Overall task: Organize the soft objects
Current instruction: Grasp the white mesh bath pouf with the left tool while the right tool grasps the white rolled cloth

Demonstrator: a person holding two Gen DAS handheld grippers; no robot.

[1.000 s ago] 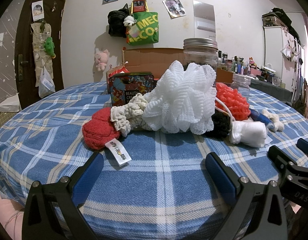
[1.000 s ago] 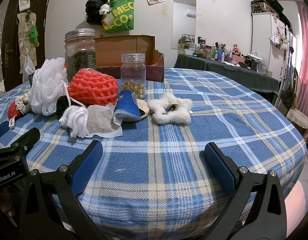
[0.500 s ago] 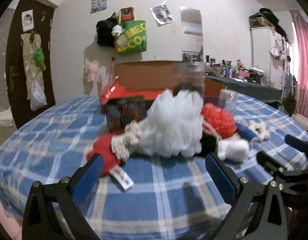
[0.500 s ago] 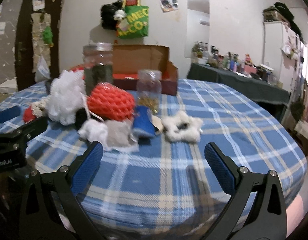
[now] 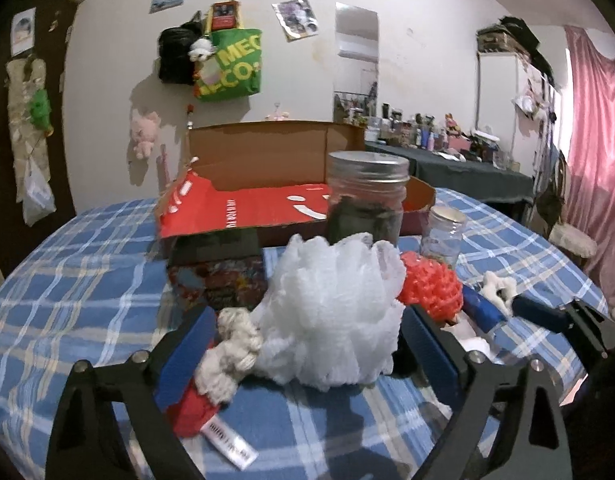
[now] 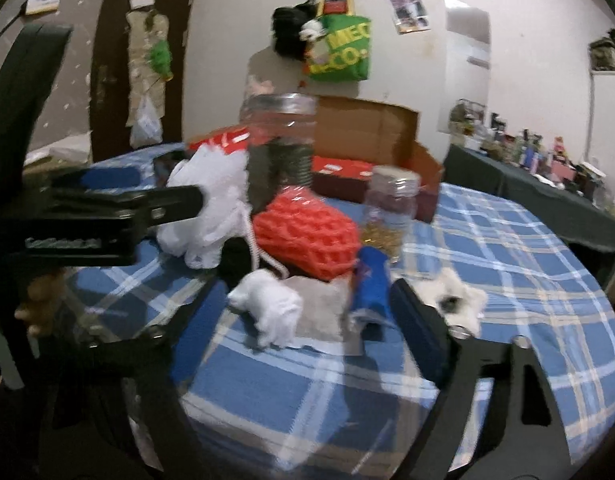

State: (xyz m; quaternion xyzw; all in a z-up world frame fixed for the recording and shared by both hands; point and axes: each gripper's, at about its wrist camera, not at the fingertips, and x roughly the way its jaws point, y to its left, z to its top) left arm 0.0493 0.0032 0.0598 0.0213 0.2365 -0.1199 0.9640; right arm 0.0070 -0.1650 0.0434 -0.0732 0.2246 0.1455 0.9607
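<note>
A pile of soft things lies on the blue plaid table. The white mesh pouf [image 5: 331, 312] sits between the open jaws of my left gripper [image 5: 307, 344], with a cream knitted piece [image 5: 231, 352] and a red knitted toy [image 5: 191, 408] at its left finger. An orange mesh sponge [image 5: 431, 288] [image 6: 307, 236] lies to the right. My right gripper [image 6: 295, 328] is open around a white cloth bundle [image 6: 271, 308], a grey cloth [image 6: 323, 312] and a blue cloth [image 6: 371, 284]. A white fluffy star [image 6: 455, 300] lies beside its right finger.
An open red cardboard box [image 5: 267, 200] stands at the back of the table [image 5: 87, 280]. A large jar [image 5: 365, 196] and a small jar [image 5: 443, 232] stand behind the pile. A patterned tin [image 5: 219, 280] stands left of the pouf. The left gripper body shows in the right wrist view [image 6: 87, 216].
Both grippers have moved forward into the pile. The left jaws now flank the white pouf; the right jaws now flank the white bundle and blue cloth. Both stayed open.
</note>
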